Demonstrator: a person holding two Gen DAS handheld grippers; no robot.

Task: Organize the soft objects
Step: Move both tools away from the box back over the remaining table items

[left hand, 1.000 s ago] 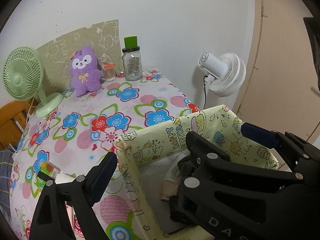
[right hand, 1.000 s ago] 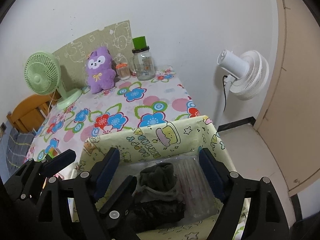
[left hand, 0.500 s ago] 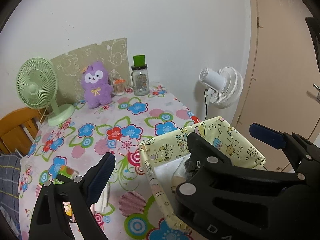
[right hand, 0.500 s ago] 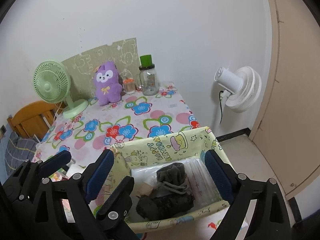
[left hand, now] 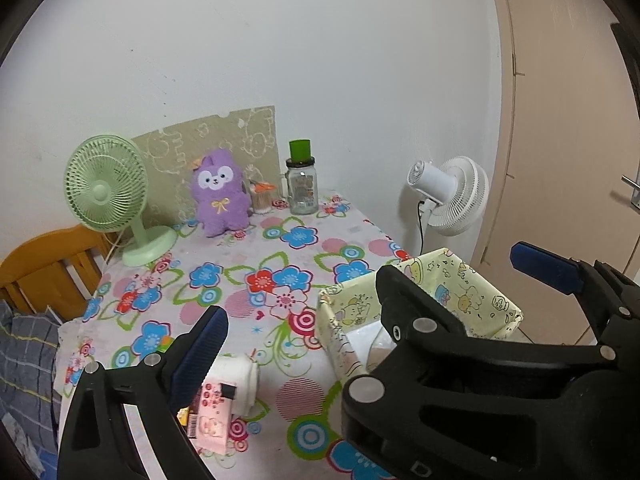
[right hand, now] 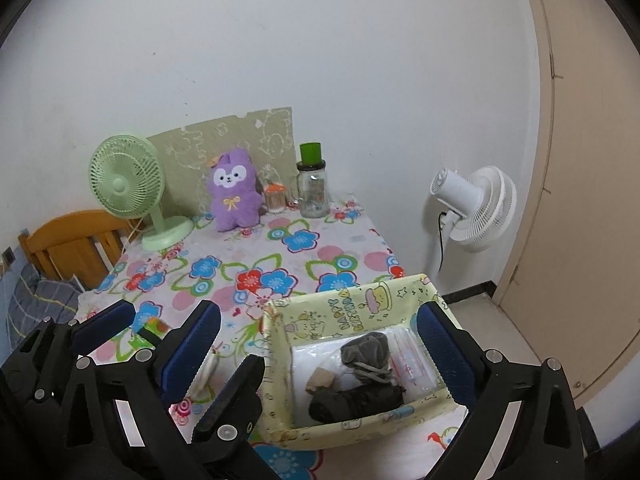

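A yellow cartoon-print fabric box (right hand: pixel 348 308) sits at the table's near right corner; it also shows in the left wrist view (left hand: pixel 472 292). Inside lie a grey sock (right hand: pixel 366 350), a dark rolled cloth (right hand: pixel 356 402) and clear plastic packets (right hand: pixel 412 364). My right gripper (right hand: pixel 318 340) is open and empty, raised above the box. My left gripper (left hand: pixel 372 300) is open and empty, above the box's left side; its fingers (right hand: pixel 104 322) show in the right wrist view. A purple plush toy (left hand: pixel 220 196) stands at the table's back.
On the flowered tablecloth (left hand: pixel 256 272): a green desk fan (left hand: pixel 108 196) back left, a glass jar with green lid (left hand: pixel 303 188), a small orange-lidded jar (left hand: pixel 263 198), a white roll (left hand: pixel 240 376) and pink packet (left hand: pixel 212 416) near front. A white fan (left hand: pixel 452 196) stands right; wooden chair (left hand: pixel 48 264) left.
Both grippers have pulled up and back from the box, so the table looks farther away. Both stay open and empty. The socks remain in the box.
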